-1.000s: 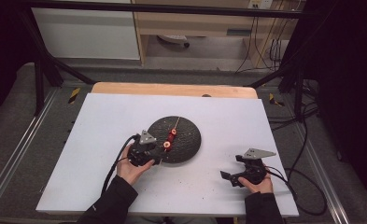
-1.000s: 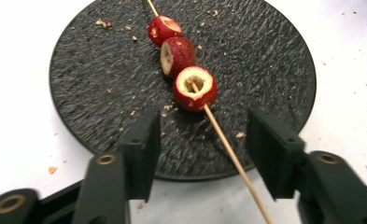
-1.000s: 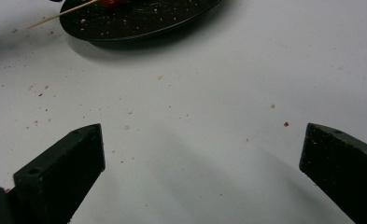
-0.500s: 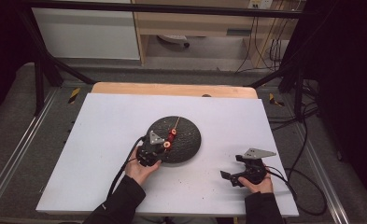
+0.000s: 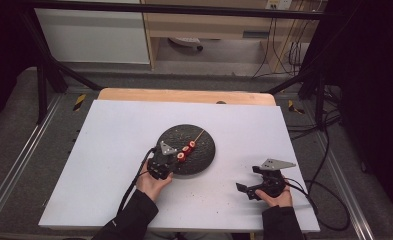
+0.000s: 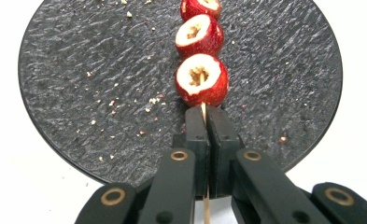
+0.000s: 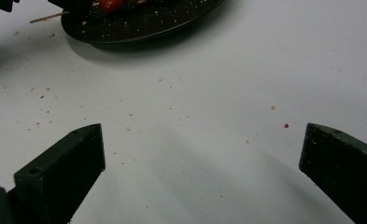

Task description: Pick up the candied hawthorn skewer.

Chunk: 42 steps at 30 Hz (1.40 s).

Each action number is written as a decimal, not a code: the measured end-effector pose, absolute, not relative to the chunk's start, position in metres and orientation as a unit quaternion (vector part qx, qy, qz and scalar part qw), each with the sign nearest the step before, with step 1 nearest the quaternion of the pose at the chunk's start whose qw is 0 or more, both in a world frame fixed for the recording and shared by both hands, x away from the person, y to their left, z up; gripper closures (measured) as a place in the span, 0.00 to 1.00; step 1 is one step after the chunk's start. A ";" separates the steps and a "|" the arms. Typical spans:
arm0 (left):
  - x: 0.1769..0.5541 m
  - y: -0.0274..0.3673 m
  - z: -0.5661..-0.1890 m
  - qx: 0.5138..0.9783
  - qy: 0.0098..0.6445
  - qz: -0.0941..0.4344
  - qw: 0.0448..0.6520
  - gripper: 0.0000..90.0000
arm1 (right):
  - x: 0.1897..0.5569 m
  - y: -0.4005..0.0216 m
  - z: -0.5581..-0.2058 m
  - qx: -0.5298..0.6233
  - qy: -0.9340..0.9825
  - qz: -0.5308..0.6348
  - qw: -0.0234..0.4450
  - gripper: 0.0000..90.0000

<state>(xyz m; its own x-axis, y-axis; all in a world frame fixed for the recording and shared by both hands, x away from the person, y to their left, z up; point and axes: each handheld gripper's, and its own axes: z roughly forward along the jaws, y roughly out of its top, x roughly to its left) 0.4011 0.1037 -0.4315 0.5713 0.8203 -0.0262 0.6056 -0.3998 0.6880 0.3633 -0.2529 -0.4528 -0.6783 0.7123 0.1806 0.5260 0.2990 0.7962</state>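
Observation:
A thin wooden skewer [image 6: 203, 112] with three red hollowed fruit pieces [image 6: 201, 79] lies across a round black slate plate [image 6: 102, 84]. My left gripper [image 6: 205, 114] is shut on the skewer's bare near end, just behind the nearest fruit. In the high view the left gripper [image 5: 170, 157] sits at the plate's [image 5: 204, 155] near-left edge, beside the skewer [image 5: 187, 148]. My right gripper [image 5: 249, 186] rests on the white table at the near right, jaws wide open with nothing between them. The right gripper view shows the plate [image 7: 144, 23] far ahead.
The white tabletop [image 5: 114, 145] carries scattered crumbs around the plate. A wooden strip [image 5: 184, 95] runs along its far edge. Cables [image 5: 324, 200] trail off the right side. Metal frame rails and a cabinet stand beyond the table.
My left gripper has moved right and forward onto the plate's edge and closed on the skewer's end. The right gripper has stayed put.

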 end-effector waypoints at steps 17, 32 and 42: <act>0.396 0.119 -0.425 0.804 0.426 0.159 0.384 0.98 | 0.363 -0.252 -0.453 0.387 0.800 0.446 0.101 0.01; 0.377 0.146 -0.417 0.800 0.391 0.164 0.424 0.98 | 0.362 -0.251 -0.453 0.391 0.796 0.452 0.097 0.02; 0.366 0.164 -0.413 0.801 0.369 0.154 0.446 0.98 | 0.362 -0.243 -0.452 0.390 0.795 0.455 0.092 0.01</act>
<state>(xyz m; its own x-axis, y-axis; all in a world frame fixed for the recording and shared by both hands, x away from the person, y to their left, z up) 0.3659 0.1643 -0.4132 0.6796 0.7289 -0.0828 0.4545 -0.3298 0.8275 0.3620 -0.2431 -0.4519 -0.6782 0.7047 0.2084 0.5370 0.2817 0.7951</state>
